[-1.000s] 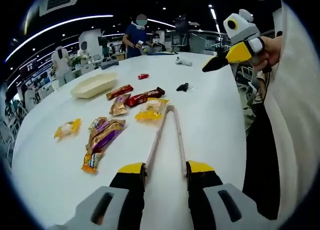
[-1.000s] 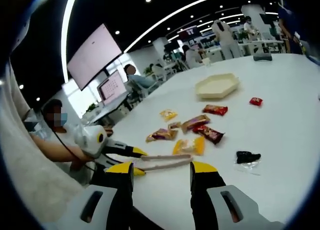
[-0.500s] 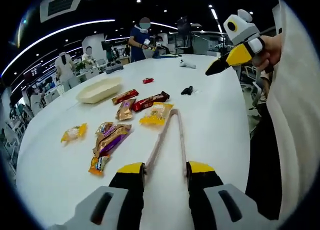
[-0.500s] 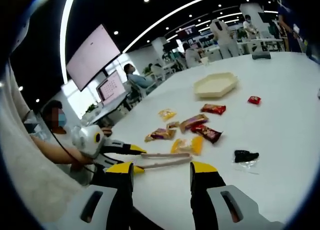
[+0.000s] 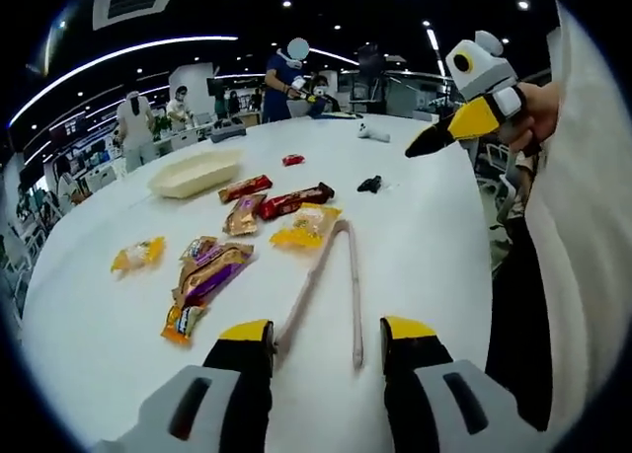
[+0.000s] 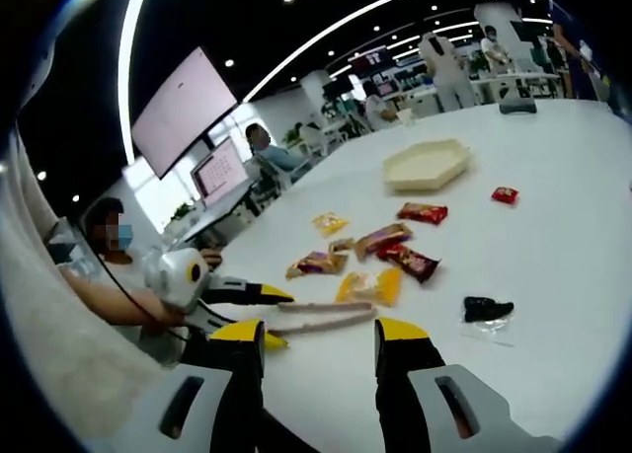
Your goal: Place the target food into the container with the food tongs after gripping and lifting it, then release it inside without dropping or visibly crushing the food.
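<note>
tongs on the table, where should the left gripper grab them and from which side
Grip the tongs across both arms, nearer their spread open ends than the joined tip beside the yellow packet. They lie flat, open ends facing the left gripper, so probably come straight forward, jaws straddling both arms, then squeeze.

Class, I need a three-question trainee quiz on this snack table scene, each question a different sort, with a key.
1. True or false: the food tongs lie between the left gripper's jaws.
2. Multiple choice: the cream container holds A) a red packet, B) the tongs, C) nothing visible.
3. Fill in: the small black packet lies on the ____.

Key: 1 true; 2 C; 3 table.
</note>
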Motion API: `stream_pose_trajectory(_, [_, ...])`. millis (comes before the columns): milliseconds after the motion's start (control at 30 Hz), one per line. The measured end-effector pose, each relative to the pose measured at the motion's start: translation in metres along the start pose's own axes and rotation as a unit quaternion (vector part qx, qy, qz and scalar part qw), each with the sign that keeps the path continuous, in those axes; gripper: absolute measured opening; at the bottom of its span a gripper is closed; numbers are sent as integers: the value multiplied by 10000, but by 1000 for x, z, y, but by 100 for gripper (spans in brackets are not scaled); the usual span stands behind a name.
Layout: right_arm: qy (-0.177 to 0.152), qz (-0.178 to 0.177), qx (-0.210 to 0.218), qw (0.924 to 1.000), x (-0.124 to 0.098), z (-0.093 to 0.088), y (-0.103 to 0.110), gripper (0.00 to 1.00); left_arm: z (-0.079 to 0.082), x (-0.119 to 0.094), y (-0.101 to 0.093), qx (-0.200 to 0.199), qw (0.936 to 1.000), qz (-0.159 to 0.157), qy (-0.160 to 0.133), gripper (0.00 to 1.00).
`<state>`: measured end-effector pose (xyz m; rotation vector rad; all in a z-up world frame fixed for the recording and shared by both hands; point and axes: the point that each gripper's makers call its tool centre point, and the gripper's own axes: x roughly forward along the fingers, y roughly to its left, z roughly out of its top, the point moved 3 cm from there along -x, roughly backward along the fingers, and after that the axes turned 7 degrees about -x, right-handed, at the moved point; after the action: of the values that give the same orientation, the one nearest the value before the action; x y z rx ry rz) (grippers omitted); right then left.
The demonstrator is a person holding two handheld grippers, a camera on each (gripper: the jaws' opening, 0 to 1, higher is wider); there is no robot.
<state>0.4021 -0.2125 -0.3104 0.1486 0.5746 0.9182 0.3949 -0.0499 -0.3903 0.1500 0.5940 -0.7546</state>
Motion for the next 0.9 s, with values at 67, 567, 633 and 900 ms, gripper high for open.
stream_pose_trajectory(67, [1, 4, 5, 10000, 0, 0, -1, 44, -1, 1, 3, -18, 10000, 43, 28, 38])
stream_pose_trajectory(567, [-100, -21, 103, 9999, 1, 1, -3, 43, 3, 3, 8, -253, 9988, 88, 419, 14])
stream_pose_trajectory(633, [-146, -36, 135, 9998, 0, 2, -4, 43, 2, 2, 4, -362, 9981, 68, 489, 10])
stream_pose_trajectory(900, [-270, -59, 315, 9991, 0, -1, -7, 43, 4, -8, 1, -821, 9954, -62, 493, 7])
